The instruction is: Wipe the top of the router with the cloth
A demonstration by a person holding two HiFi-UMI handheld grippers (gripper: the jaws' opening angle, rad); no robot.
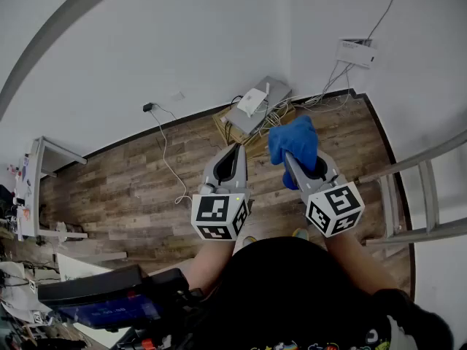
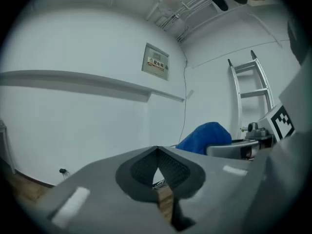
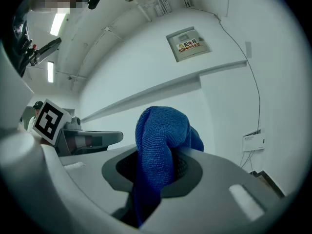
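I'm at the approach step, with no wiping begun. The right gripper [image 1: 295, 165] has its fingers clamped on the blue cloth [image 1: 293, 141], which bunches up above the tips and hangs down between them in the right gripper view. The left gripper [image 1: 235, 152] carries nothing; its fingers are pressed together at the tips, with only a small gap further back.

The router [image 1: 252, 100] is the small white unit in the corner of the room, well apart from both grippers. It lies on top of a flat grey box [image 1: 271, 93] that stands on the wooden floor [image 1: 131, 188], with a tangle of cables [image 1: 306, 102] running off beside it.

My next move, as I judge it, is to bring the right gripper down and forward to that corner so a broad fold of cloth lies flat on the router's top — not just the bunched end. The router looks light, so the free left gripper may have to steady it.

As for containers, I see none in play; whether the grey box holds anything I cannot tell.
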